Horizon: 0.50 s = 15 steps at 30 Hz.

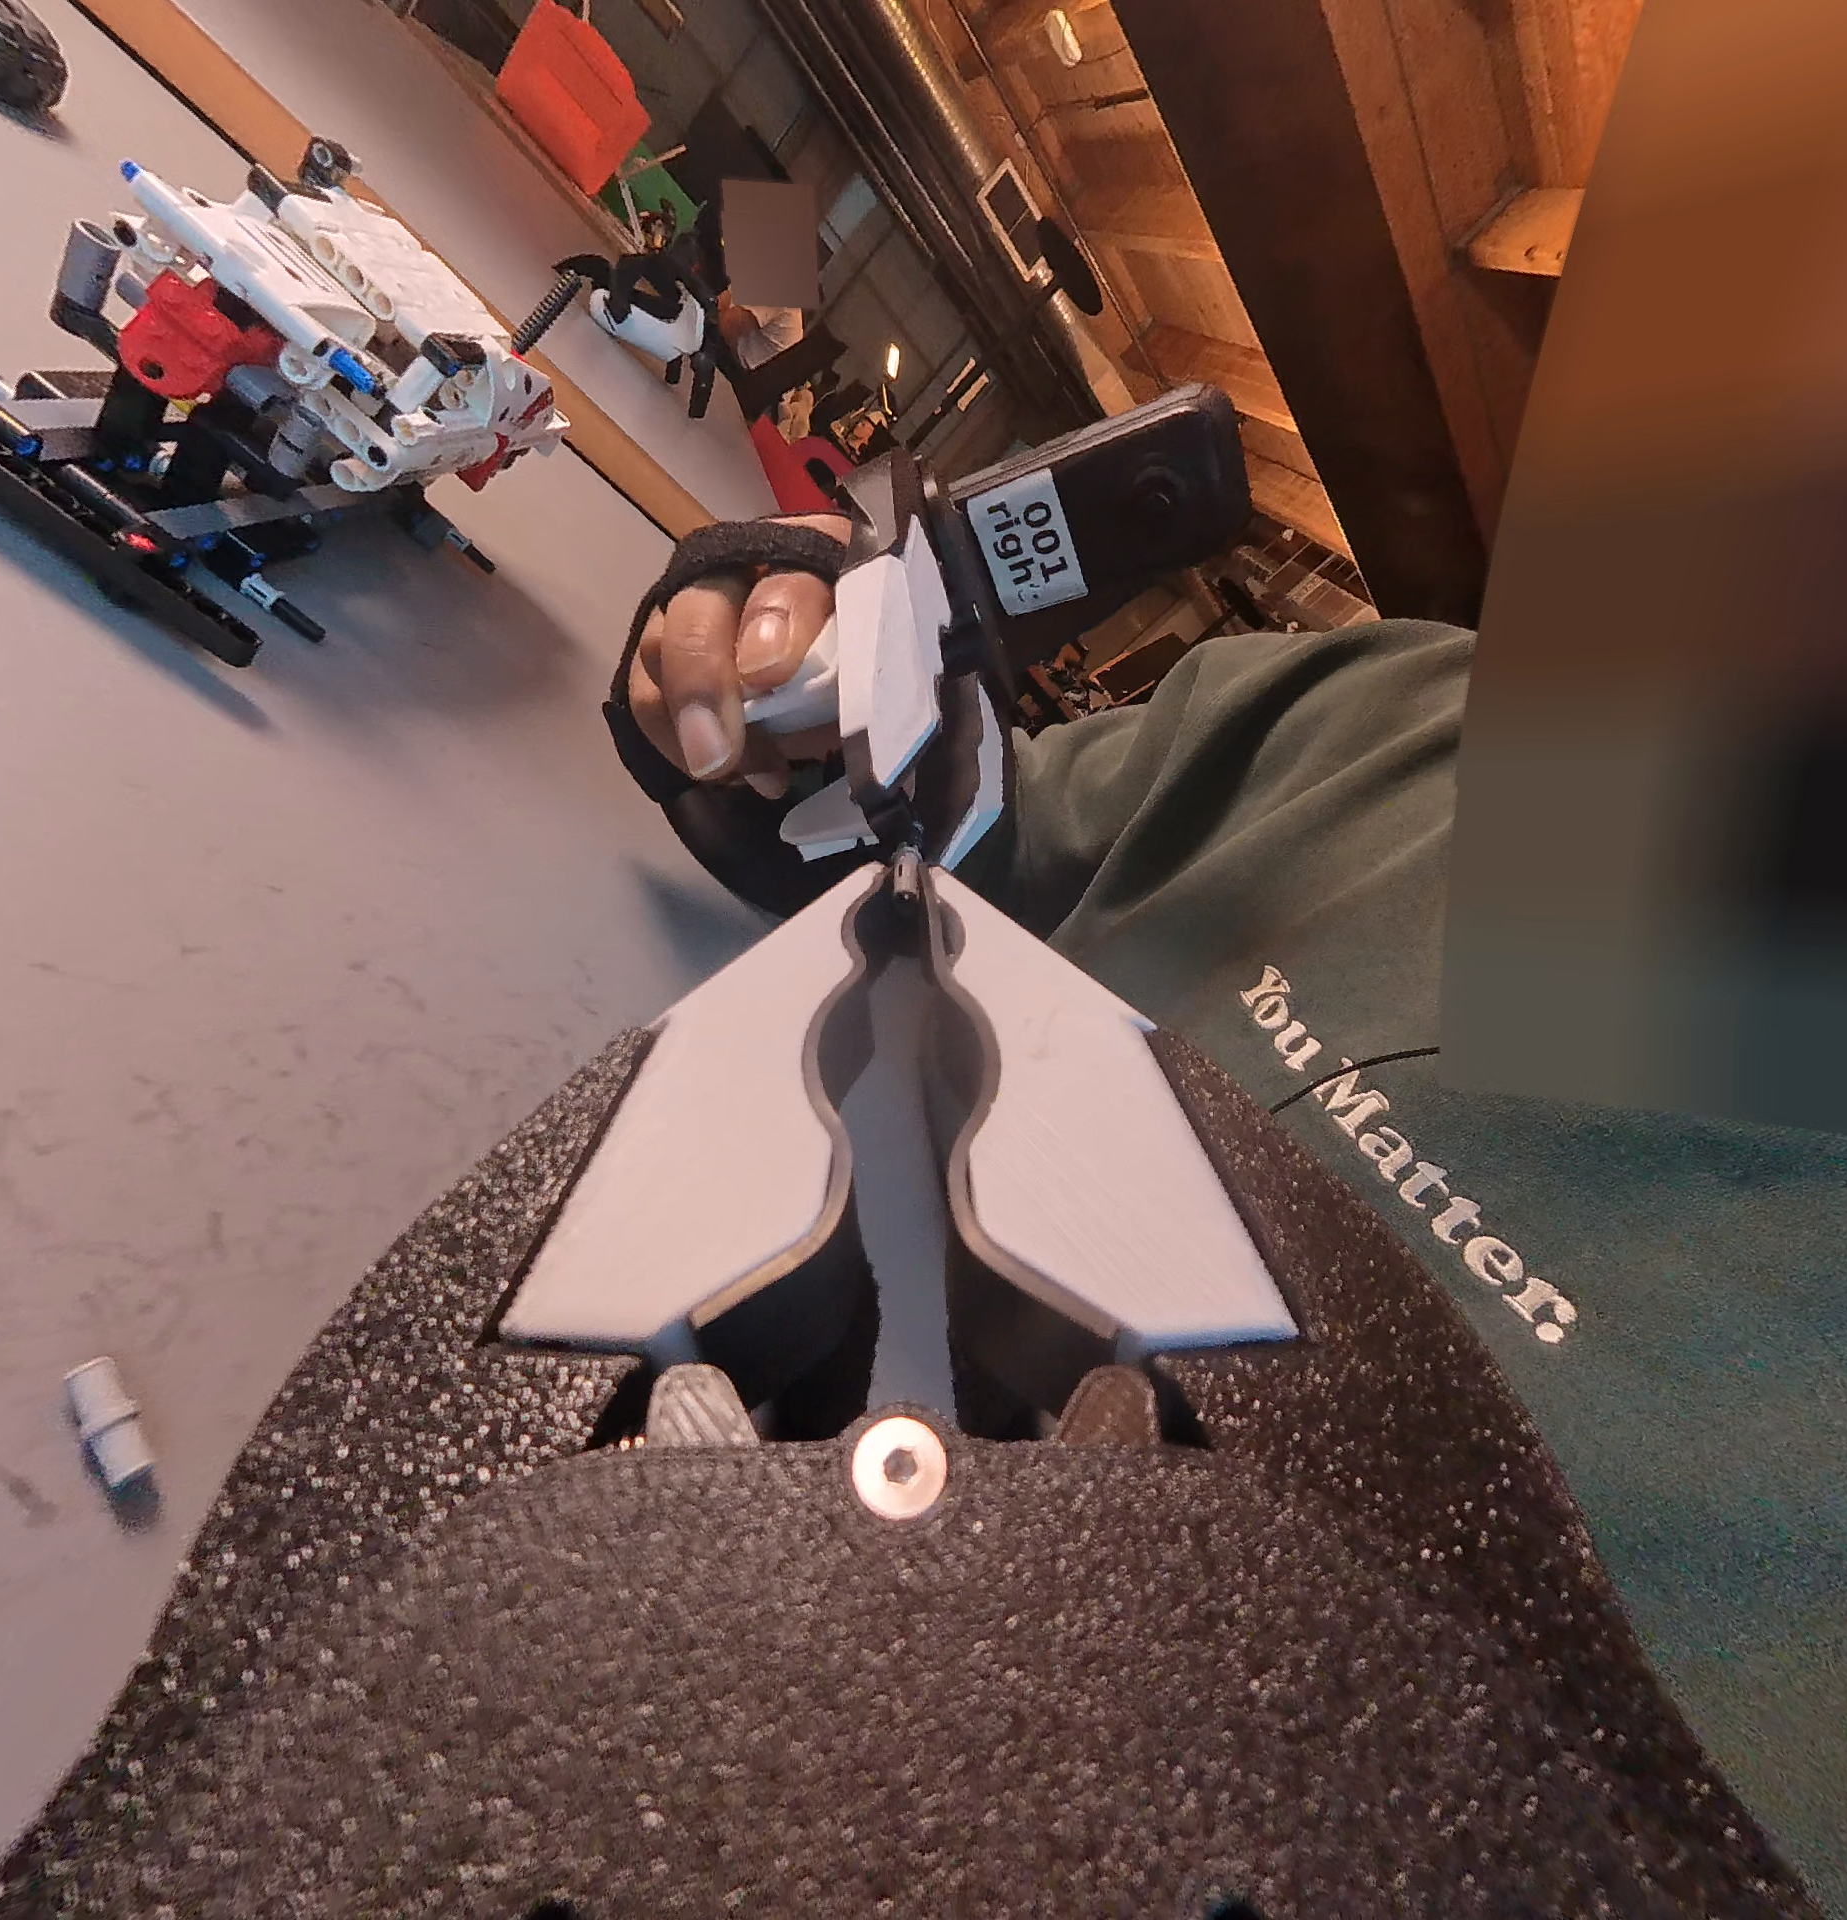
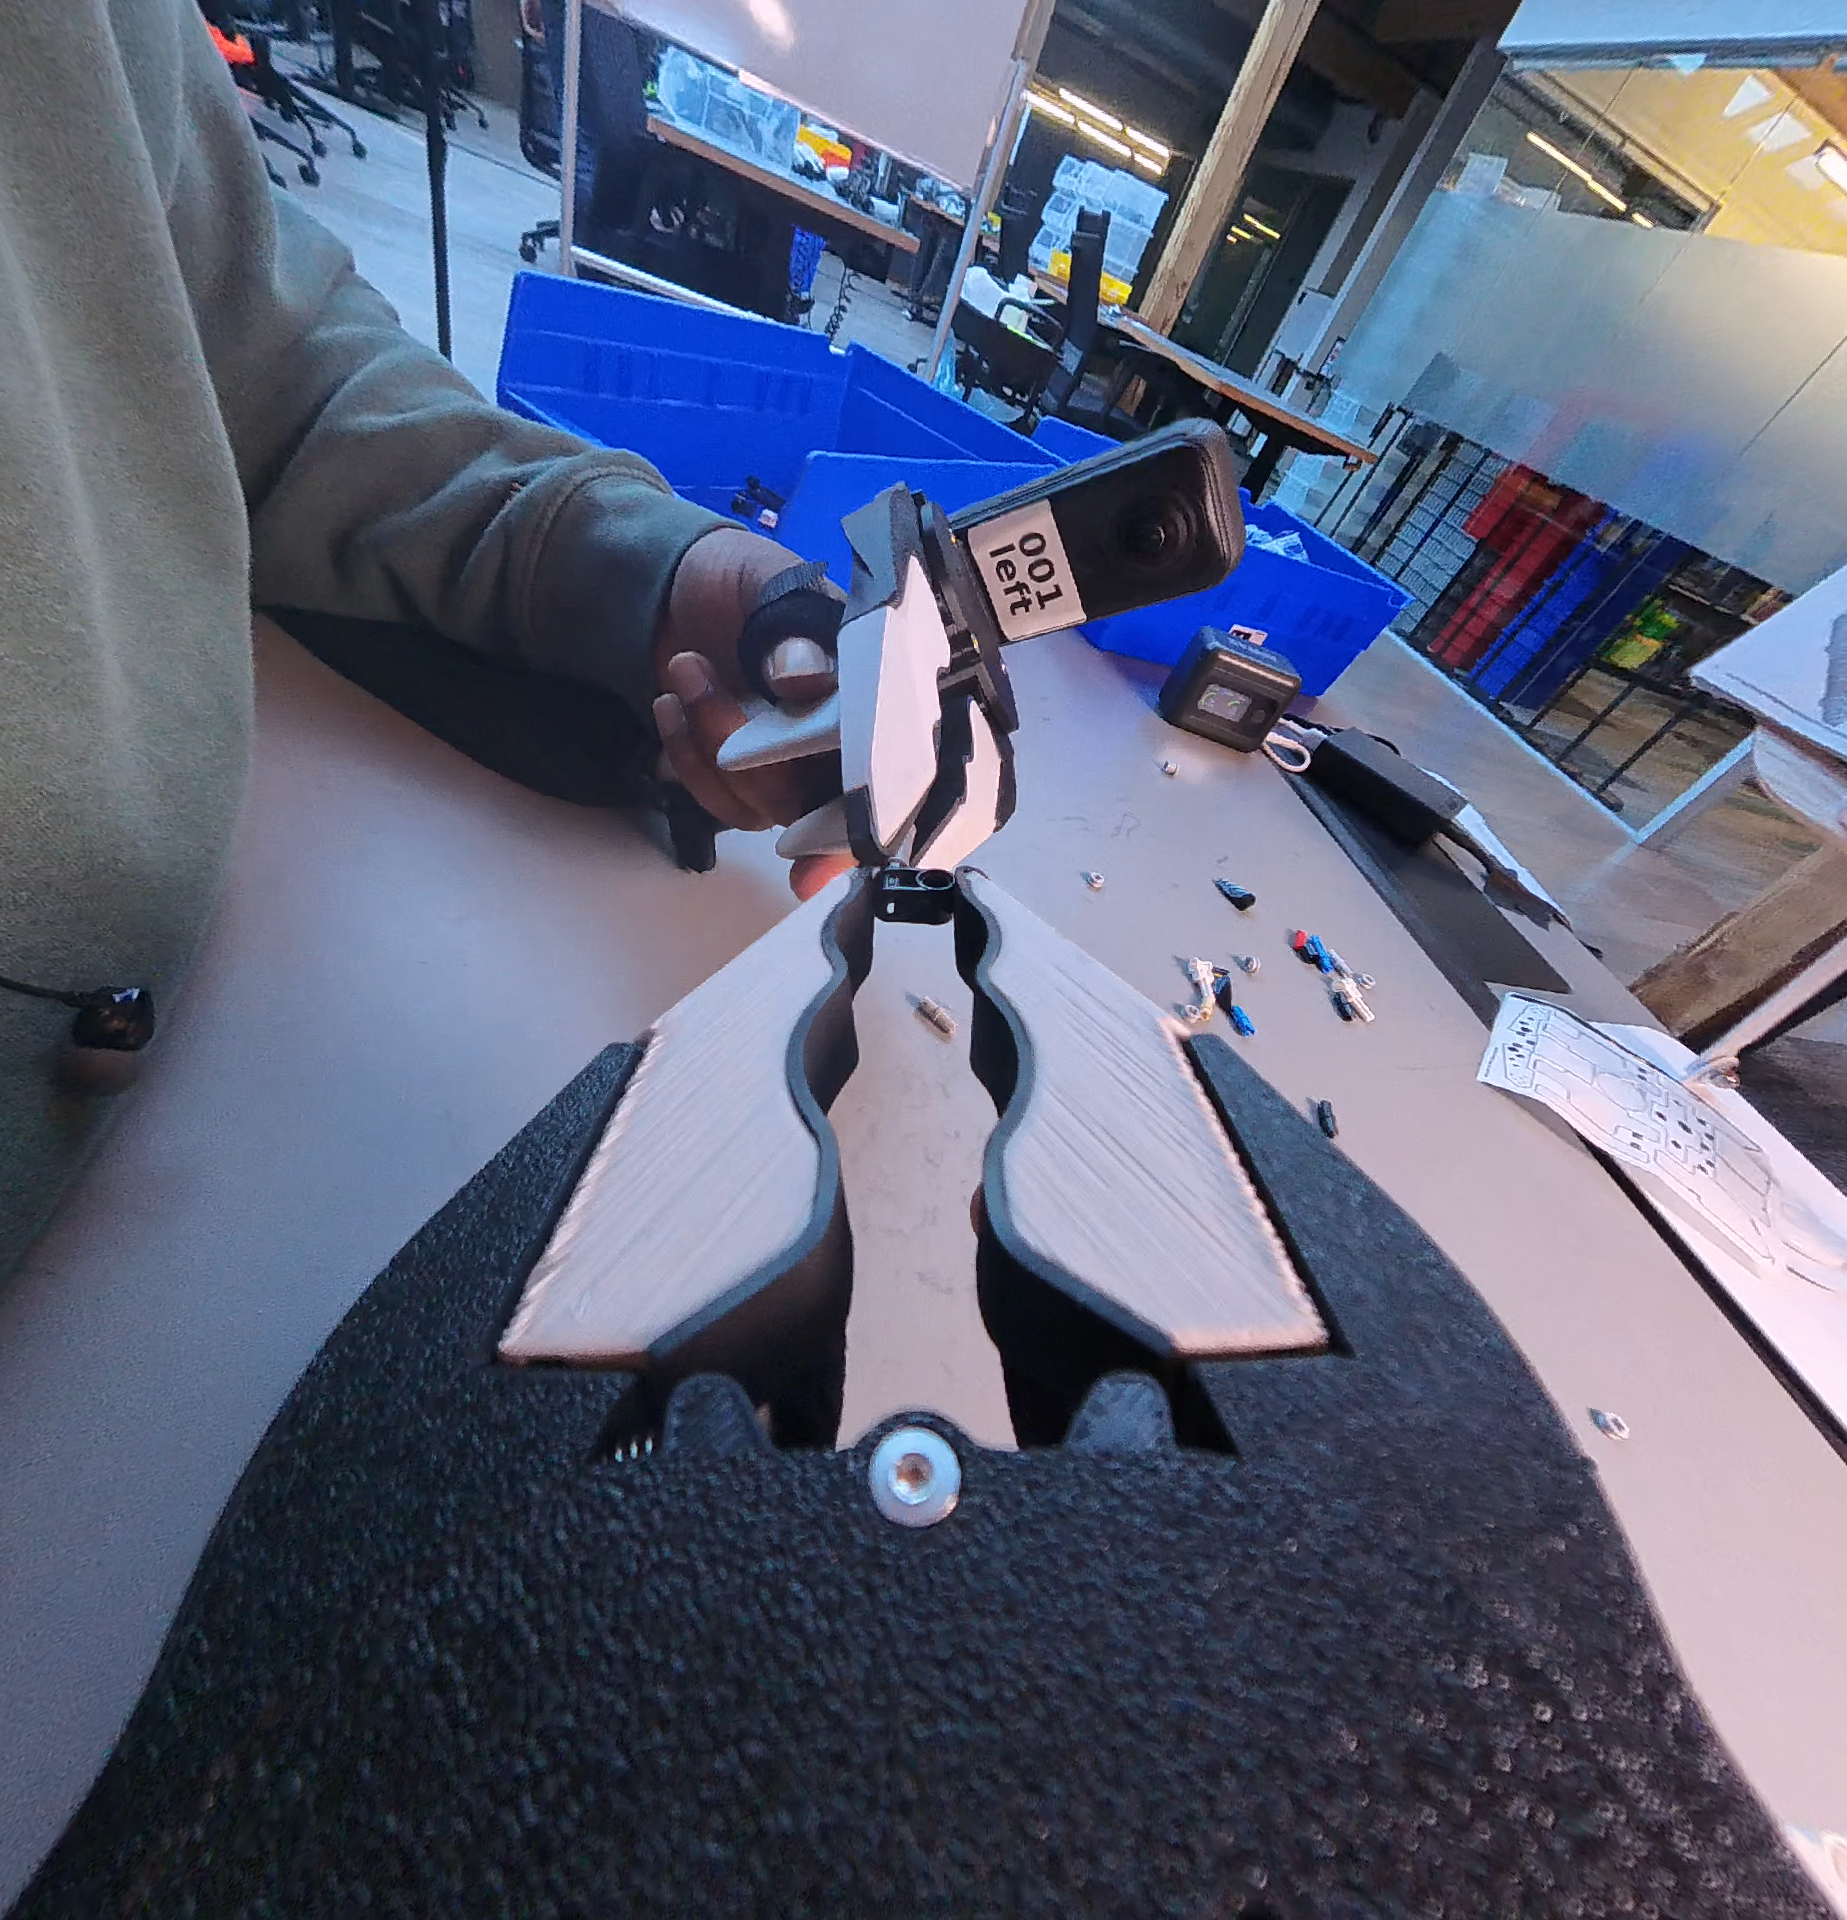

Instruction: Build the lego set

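**Joining two small parts in mid-air**

Half-built model [image 1: 264,374] parked far left on worktop [image 1: 275,935]. Left gripper [image 1: 903,883] clamped on small dark pin [image 1: 904,869]. Right gripper [image 2: 914,888] clamped on black connector [image 2: 911,896], tip to tip above worktop. Best to line pin with hole, push straight, no twisting.

Rough speckled black plastic claw body [image 2: 898,1714], brushed grey fingers [image 2: 711,1174], smooth matt table [image 2: 379,1039].

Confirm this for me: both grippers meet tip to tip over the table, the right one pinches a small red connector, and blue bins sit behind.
Not quite. The connector is black, not red, as the right wrist view shows. The right gripper pinches it, the left gripper meets it over the table, and blue bins sit behind.
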### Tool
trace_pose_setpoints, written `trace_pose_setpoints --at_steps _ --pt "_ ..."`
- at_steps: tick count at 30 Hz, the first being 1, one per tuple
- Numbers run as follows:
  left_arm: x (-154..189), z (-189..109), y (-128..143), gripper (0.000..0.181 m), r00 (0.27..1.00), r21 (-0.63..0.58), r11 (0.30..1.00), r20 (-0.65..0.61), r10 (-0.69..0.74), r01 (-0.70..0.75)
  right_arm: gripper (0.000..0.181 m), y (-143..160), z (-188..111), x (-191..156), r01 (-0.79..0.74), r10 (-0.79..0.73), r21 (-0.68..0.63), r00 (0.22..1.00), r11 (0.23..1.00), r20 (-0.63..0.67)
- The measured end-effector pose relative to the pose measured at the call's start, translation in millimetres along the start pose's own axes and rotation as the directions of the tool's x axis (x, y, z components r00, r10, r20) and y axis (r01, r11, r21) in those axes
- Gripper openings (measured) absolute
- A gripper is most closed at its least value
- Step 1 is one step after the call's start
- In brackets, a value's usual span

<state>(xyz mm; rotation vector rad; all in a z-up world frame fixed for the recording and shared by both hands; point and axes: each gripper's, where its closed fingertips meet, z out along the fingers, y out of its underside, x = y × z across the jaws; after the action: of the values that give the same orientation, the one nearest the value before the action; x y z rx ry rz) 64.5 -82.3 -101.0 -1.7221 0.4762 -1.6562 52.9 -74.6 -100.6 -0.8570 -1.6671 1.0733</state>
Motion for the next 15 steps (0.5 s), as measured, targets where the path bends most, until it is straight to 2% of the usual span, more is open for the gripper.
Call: trace_pose_setpoints --at_steps 15 --pt "-3.3 -0.9 0.8 0.003 0.997 0.009 0.997 -0.029 -0.074 0.074 0.014 3.8 4.3 0.6 0.031 -0.031 -0.013 0.999 0.999 -0.032"
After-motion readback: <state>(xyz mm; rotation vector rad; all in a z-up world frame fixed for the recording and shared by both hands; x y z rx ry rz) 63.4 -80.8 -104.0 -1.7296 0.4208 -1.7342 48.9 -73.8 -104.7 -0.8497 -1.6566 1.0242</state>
